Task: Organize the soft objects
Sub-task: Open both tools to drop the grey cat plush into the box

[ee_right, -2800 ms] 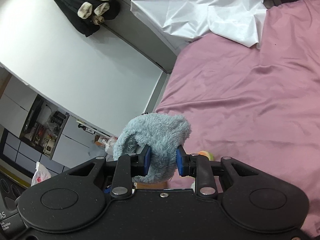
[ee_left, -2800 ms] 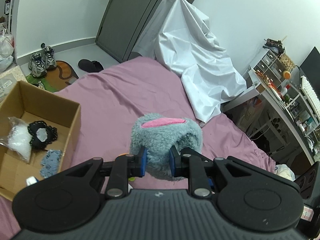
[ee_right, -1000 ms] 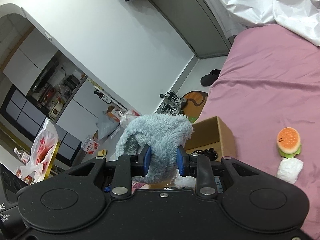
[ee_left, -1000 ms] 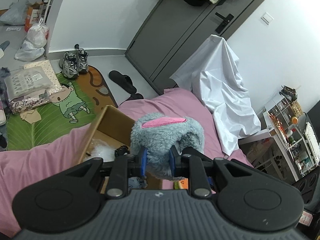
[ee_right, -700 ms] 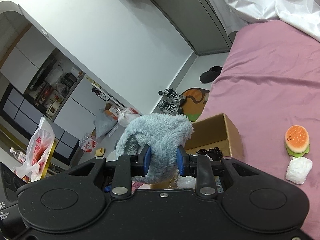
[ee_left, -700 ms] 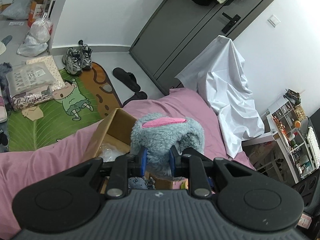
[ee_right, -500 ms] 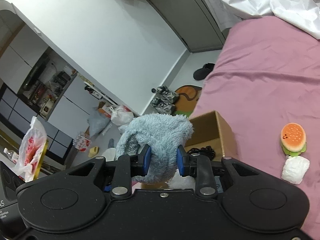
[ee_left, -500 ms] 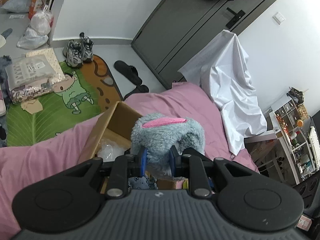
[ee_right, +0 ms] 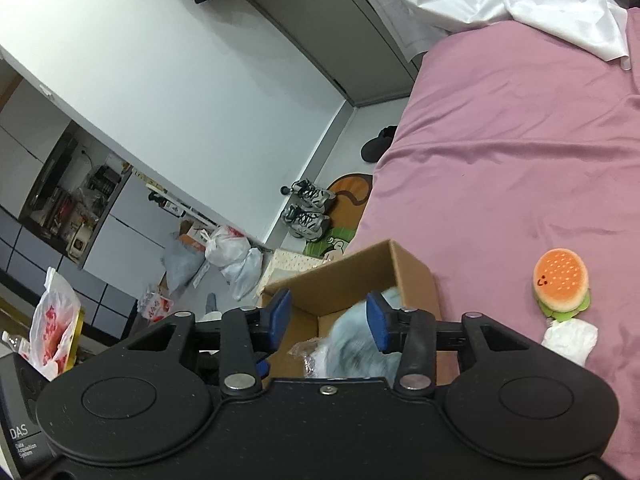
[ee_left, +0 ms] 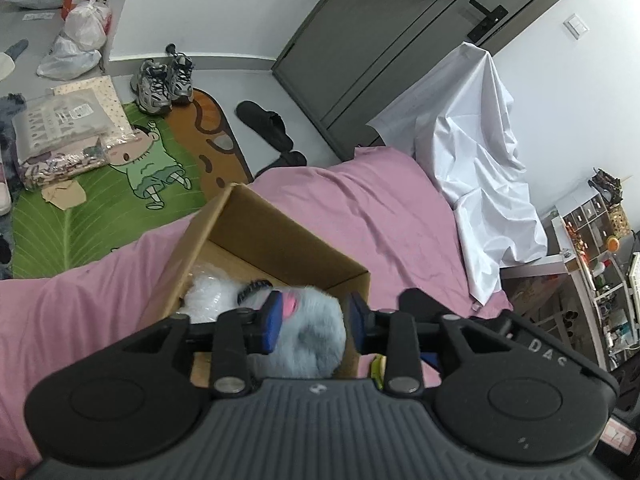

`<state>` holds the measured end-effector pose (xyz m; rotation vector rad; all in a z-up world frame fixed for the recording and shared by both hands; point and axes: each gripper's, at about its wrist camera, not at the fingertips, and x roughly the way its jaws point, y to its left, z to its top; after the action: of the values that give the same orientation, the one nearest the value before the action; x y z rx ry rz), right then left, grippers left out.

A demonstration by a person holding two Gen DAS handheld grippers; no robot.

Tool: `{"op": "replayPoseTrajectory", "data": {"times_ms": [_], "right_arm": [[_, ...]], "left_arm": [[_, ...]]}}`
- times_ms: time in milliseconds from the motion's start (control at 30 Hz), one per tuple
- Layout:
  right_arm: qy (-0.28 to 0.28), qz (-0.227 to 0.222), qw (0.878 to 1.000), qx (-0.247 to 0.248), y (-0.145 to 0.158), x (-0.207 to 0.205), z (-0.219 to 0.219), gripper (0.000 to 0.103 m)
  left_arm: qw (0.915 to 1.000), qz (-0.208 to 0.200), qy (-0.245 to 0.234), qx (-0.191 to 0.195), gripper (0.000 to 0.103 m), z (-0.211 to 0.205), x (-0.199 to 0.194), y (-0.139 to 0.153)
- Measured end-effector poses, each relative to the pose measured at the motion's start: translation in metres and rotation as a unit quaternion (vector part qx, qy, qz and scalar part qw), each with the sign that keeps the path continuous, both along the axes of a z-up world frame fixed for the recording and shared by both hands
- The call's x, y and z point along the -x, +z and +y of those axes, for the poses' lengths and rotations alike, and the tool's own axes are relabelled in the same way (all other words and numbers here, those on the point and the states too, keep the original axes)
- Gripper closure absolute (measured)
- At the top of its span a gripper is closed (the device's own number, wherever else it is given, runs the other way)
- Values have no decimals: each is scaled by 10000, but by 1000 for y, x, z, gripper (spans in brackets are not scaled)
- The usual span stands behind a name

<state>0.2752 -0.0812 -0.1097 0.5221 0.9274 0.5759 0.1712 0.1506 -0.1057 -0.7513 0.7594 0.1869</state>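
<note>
Both tools, left tool (ee_left: 312, 322) & right tool (ee_right: 329, 318), have just been opening, pads off 1 fluffy grey-blue plush w/ pink patch (ee_left: 310, 334), blurred over 1 brown cardboard box (ee_left: 280, 240) on pink bed (ee_left: 380, 216); 1 orange burger plush (ee_right: 562, 286) at box's 3 o'clock.

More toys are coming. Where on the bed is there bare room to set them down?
Free: the pink sheet between box and white cover, and the stretch above the burger. Crowded: inside the box, with the grey plush and a clear bag; the burger sits against a white wad.
</note>
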Motion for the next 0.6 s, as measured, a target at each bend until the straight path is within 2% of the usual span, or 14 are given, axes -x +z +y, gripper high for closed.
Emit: {"op": "replayPoseTrajectory", "data": {"times_ms": [233, 367, 467, 600], "right_arm": [[28, 19, 10000, 45, 1, 6, -8, 54], [74, 9, 9999, 101, 3, 11, -12, 46], [113, -43, 9998, 176, 8, 14, -15, 37], [147, -93, 9996, 231, 13, 18, -20, 24]], "left_arm": [[9997, 52, 141, -166, 50, -4, 8, 8], [9992, 144, 233, -278, 35, -9, 14, 13], [9986, 142, 325, -387, 28, -11, 20, 17], [9979, 164, 366, -517, 25, -17, 26, 23]]}}
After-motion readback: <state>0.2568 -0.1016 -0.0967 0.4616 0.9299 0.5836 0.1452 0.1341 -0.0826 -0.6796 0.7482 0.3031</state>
